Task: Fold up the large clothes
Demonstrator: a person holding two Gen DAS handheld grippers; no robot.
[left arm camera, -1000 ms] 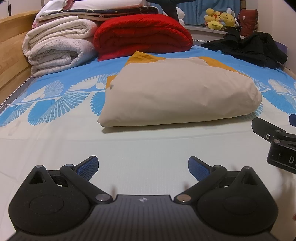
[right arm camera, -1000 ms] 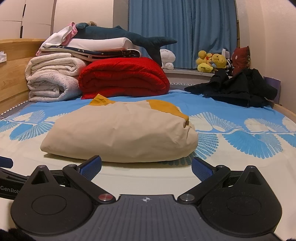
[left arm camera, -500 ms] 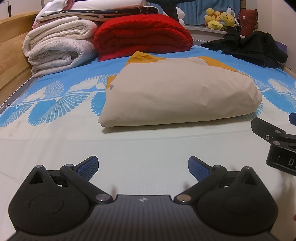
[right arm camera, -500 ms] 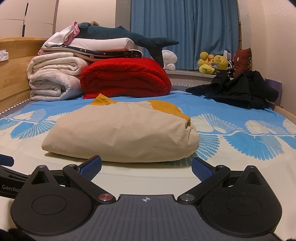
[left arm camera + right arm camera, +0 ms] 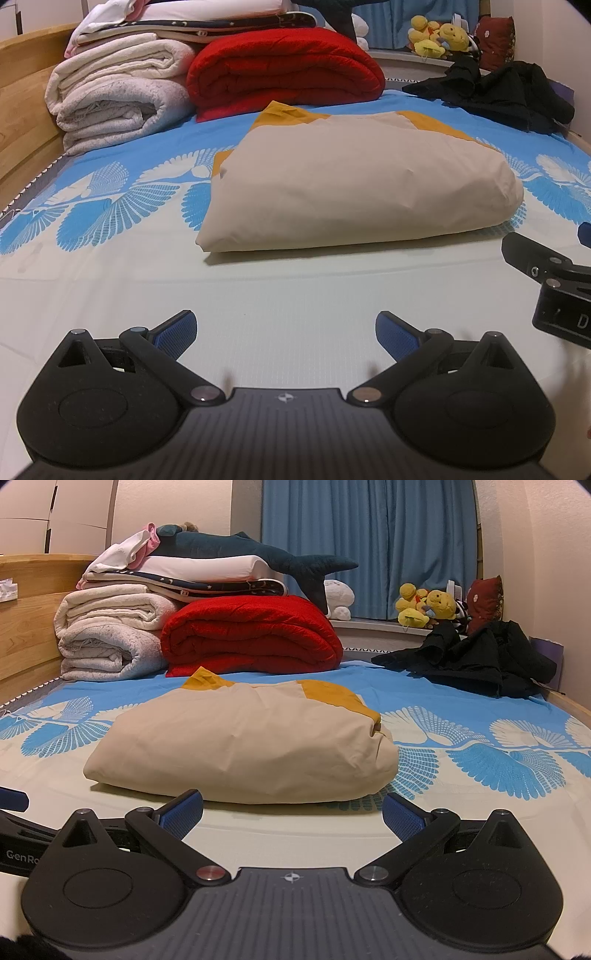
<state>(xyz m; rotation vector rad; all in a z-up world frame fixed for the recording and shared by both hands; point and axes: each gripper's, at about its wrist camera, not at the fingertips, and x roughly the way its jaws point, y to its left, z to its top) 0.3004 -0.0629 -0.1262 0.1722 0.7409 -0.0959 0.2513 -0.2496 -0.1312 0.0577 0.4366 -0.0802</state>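
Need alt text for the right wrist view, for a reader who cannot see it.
A folded beige and mustard garment lies on a blue-patterned bed sheet, just ahead of the open, empty right gripper. Behind it sit a folded red blanket, stacked white bedding and a crumpled black garment.

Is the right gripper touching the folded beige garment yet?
Apart. In the right wrist view the right gripper is open, and pale bedsheet shows between its blue fingertips and the near edge of the folded beige garment.

Warm indoor light, sharp focus, fisheye-curved edges.
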